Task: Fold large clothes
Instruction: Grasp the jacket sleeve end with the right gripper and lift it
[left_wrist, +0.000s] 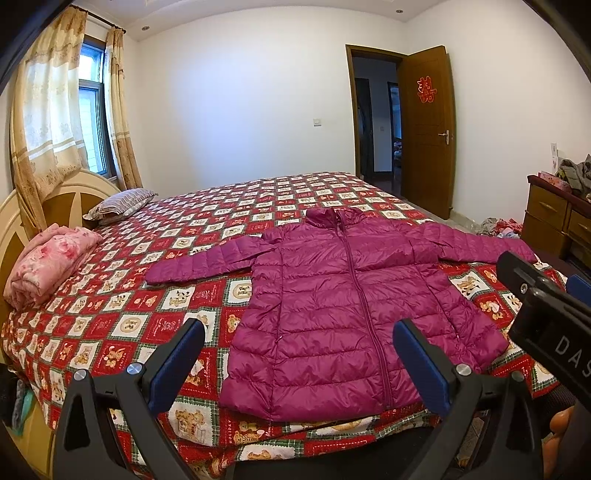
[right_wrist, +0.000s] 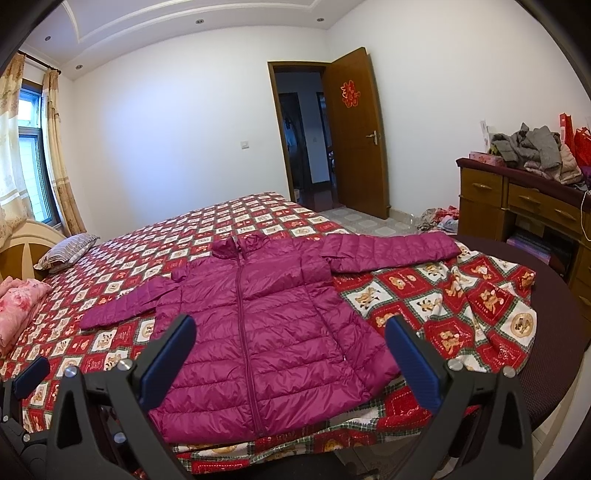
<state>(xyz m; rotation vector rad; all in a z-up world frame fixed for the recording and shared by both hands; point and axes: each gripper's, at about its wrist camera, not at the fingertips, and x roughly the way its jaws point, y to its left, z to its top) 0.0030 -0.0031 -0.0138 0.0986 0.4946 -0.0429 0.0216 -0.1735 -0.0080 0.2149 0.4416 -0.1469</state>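
Note:
A magenta quilted puffer jacket (left_wrist: 351, 306) (right_wrist: 258, 325) lies flat and zipped, front up, on the bed, both sleeves spread out to the sides and its hem toward me. My left gripper (left_wrist: 299, 332) hovers open above the hem's left half, nothing between its blue pads (left_wrist: 184, 365). My right gripper (right_wrist: 291, 328) also stands open, over the hem's right half, holding nothing. In the left wrist view the right gripper's body (left_wrist: 546, 314) shows at the right edge.
The bed wears a red checked bear-print cover (left_wrist: 147, 314), rumpled at its right corner (right_wrist: 480, 306). A folded pink blanket (left_wrist: 48, 266) and a striped pillow (left_wrist: 118, 205) lie by the headboard. A wooden dresser (right_wrist: 517, 206) piled with clothes stands right; clothes litter the floor by the open door (right_wrist: 358, 136).

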